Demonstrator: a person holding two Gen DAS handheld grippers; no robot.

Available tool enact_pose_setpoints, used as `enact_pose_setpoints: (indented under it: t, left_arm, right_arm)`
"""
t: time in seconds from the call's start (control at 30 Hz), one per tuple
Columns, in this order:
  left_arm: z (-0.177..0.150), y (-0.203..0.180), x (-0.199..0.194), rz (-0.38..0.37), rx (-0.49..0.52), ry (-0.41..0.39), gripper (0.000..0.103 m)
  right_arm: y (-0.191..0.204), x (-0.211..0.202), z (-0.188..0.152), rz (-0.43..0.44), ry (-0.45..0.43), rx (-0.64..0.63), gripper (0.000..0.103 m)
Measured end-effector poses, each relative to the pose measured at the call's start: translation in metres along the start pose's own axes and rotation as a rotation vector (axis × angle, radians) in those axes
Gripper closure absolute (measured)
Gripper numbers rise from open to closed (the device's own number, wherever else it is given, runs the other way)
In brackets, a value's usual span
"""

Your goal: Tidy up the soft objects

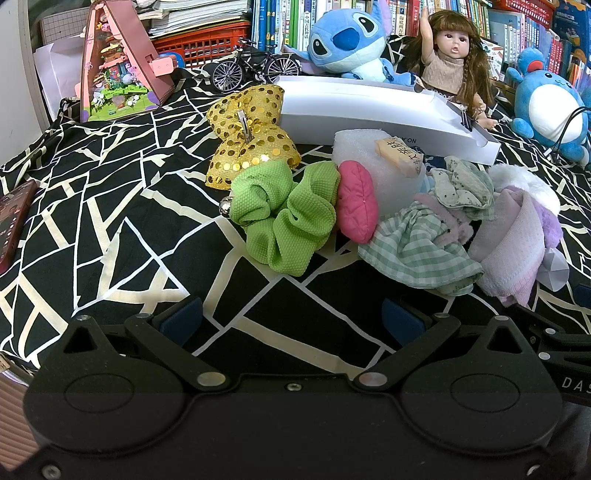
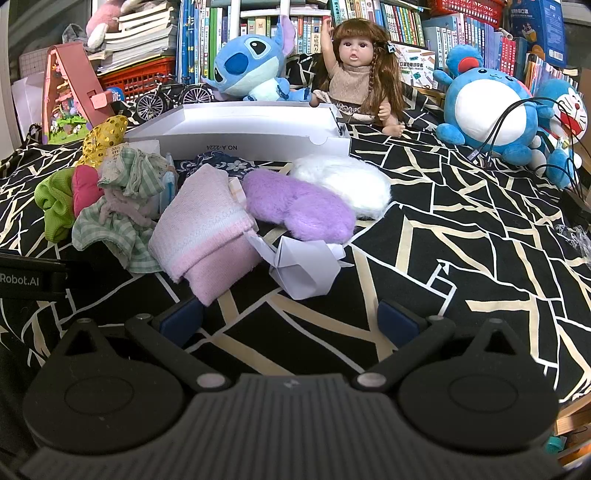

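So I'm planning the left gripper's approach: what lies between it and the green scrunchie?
Only bare black-and-cream cloth, seen in the left wrist view. The left gripper is open, and nothing blocks its way to the green scrunchie.

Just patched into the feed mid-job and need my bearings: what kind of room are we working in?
Probably a home bedroom or child's room: packed bookshelves fill the back, plush toys such as a blue plush and a doll sit along a patterned black cloth, like a bedspread.
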State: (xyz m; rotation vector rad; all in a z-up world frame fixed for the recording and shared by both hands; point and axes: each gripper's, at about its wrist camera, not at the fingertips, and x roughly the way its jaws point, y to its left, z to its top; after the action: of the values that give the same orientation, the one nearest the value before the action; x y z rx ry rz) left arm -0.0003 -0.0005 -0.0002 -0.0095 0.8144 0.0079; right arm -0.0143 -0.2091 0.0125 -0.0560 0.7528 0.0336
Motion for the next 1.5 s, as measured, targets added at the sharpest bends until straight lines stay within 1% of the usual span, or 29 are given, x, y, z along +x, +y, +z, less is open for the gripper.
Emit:
enact_pose_setpoints:
  t: [0.4,0.53,0.73,0.87,0.93,1.0,1.03,1.1,1.23,1.27,1.3,1.37,1.5]
  left_arm:
    - [0.002,0.004,0.002,-0.007,0.008,0.001,0.0]
    - [0.001,0.008,0.002,-0.013,0.011,0.002,0.0]
    - [-0.001,0.007,0.0,-0.014,0.015,-0.017,0.0]
    - [0.0,0.008,-0.001,-0.022,0.009,-0.001,0.001]
    - [0.001,0.009,-0.003,-0.036,0.005,0.005,0.005]
    - [0.003,0.013,-0.008,-0.051,-0.001,-0.007,0.011]
    - [0.004,0.014,-0.012,-0.06,-0.005,-0.019,0.012]
    - [0.005,0.016,-0.02,-0.072,-0.006,-0.056,0.015]
    - [0.009,0.016,-0.036,-0.079,0.015,-0.148,0.019]
    - [0.01,0.016,-0.039,-0.077,0.012,-0.166,0.021]
    - [0.012,0.018,-0.04,-0.071,0.006,-0.182,0.026]
    - [0.016,0.019,-0.041,-0.057,-0.009,-0.194,0.032]
    - [0.023,0.025,-0.033,-0.061,-0.031,-0.186,0.035]
  right_arm:
    - [-0.001,0.0,-0.001,0.003,-0.007,0.001,0.0]
    - [-0.002,-0.002,-0.002,0.012,-0.024,0.0,0.0]
    - [-0.002,-0.004,-0.008,0.012,-0.066,0.003,0.0]
    - [-0.003,-0.005,-0.008,0.02,-0.066,0.011,0.0]
    - [-0.006,-0.009,-0.008,0.051,-0.077,0.031,0.0]
    - [-0.008,-0.014,-0.008,0.092,-0.095,0.053,0.002]
    - [-0.009,-0.017,-0.008,0.107,-0.108,0.058,0.004]
    - [-0.007,-0.022,-0.008,0.117,-0.137,0.049,0.006]
    - [-0.001,-0.029,-0.003,0.123,-0.194,-0.003,0.016]
    - [0.001,-0.03,-0.001,0.125,-0.204,-0.015,0.018]
    - [0.003,-0.031,0.001,0.126,-0.214,-0.028,0.02]
    - [0.007,-0.031,0.004,0.128,-0.226,-0.054,0.024]
    - [0.014,-0.029,0.01,0.136,-0.242,-0.104,0.025]
